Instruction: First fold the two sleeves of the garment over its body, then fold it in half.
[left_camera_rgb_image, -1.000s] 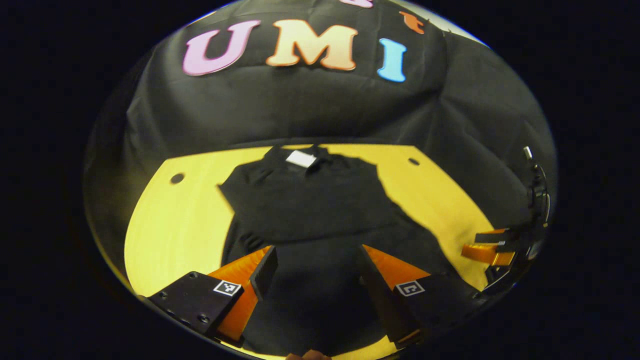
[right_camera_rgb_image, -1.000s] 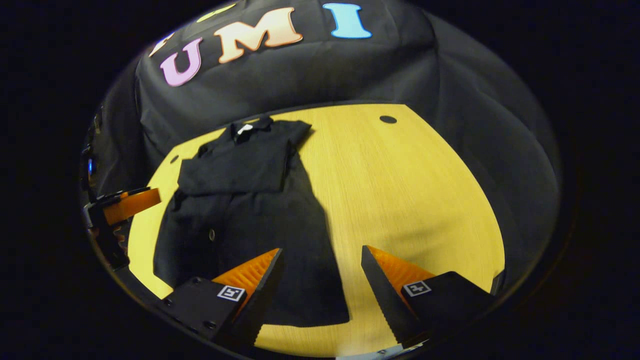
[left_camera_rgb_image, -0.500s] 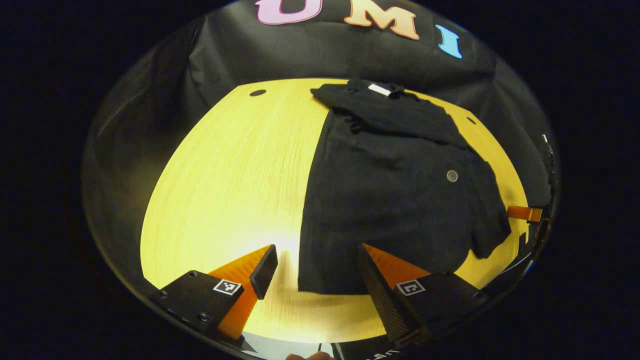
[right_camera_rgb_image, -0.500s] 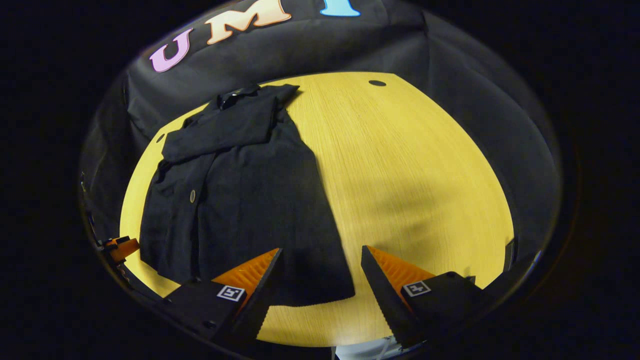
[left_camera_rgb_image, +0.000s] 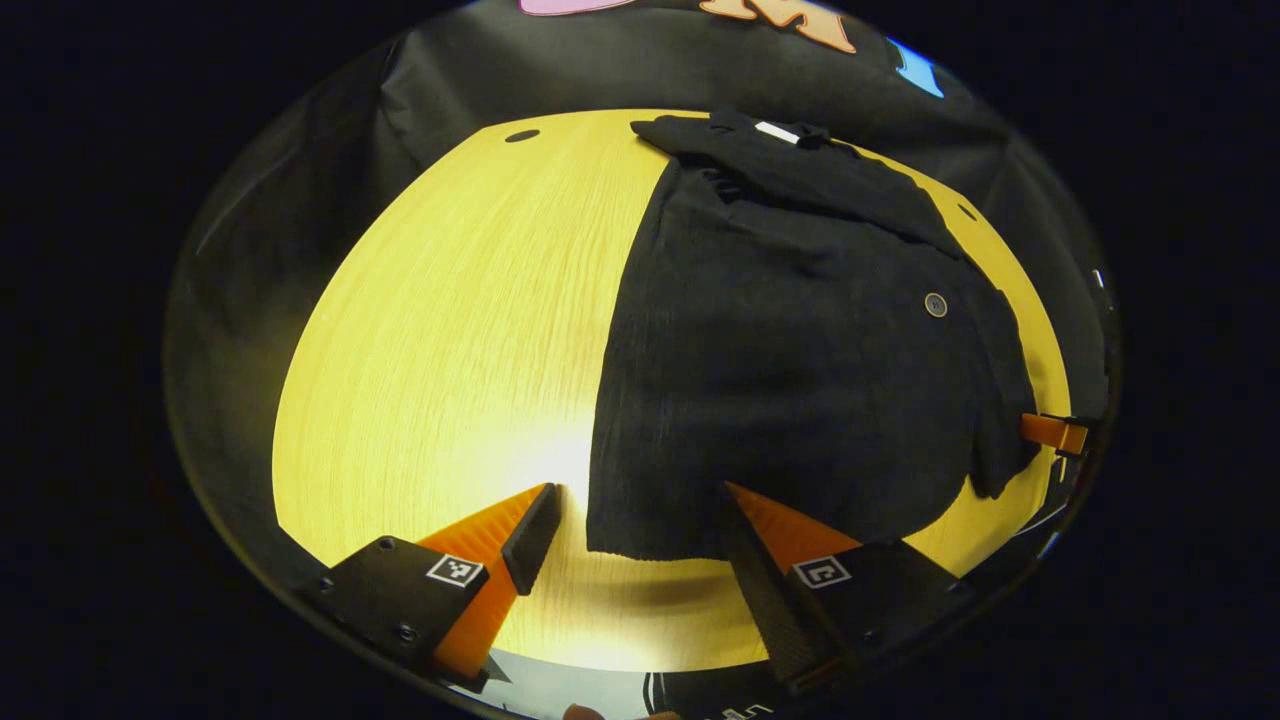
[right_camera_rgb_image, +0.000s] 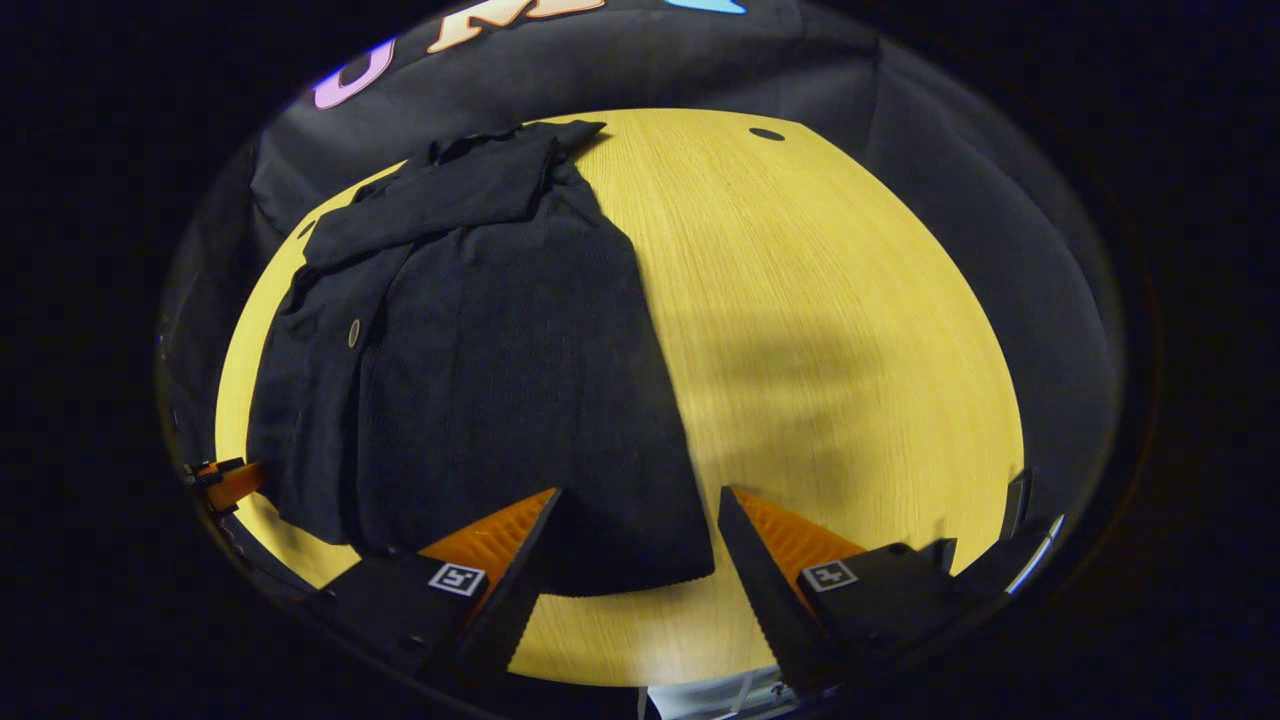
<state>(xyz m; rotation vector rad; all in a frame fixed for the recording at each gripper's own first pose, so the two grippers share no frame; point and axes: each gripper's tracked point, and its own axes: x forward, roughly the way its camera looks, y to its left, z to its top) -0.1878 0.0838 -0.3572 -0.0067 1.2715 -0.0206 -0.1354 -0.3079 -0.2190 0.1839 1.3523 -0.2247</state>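
The left gripper (left_camera_rgb_image: 630, 535) hangs low over the near edge of the table (left_camera_rgb_image: 450, 330), with its two fingers spread wide and nothing between them. The near left corner of the shirt (left_camera_rgb_image: 780, 340) hem lies just in front of the gap, and the one finger (left_camera_rgb_image: 760, 540) stands over the dark cloth, but I cannot tell if it touches. The other finger (left_camera_rgb_image: 528, 525) is over bare wood.

The right gripper (right_camera_rgb_image: 635, 545) is also spread open and holds nothing. It hovers at the other corner of the hem; the shirt (right_camera_rgb_image: 500, 340) edge ends between its fingers, and the finger (right_camera_rgb_image: 520, 570) on the shirt side is over the cloth.

The shirt lies flat on the yellow wood table (right_camera_rgb_image: 830, 330), the collar at the far end near the booth wall. Both sleeves are folded over the upper body, and they make a dark band across it. A small button (left_camera_rgb_image: 935, 304) shows on the front, and a white tag (left_camera_rgb_image: 777, 132) at the collar. In the left gripper view the right gripper's tip (left_camera_rgb_image: 1050, 432) is at the far right rim, beside the hem.
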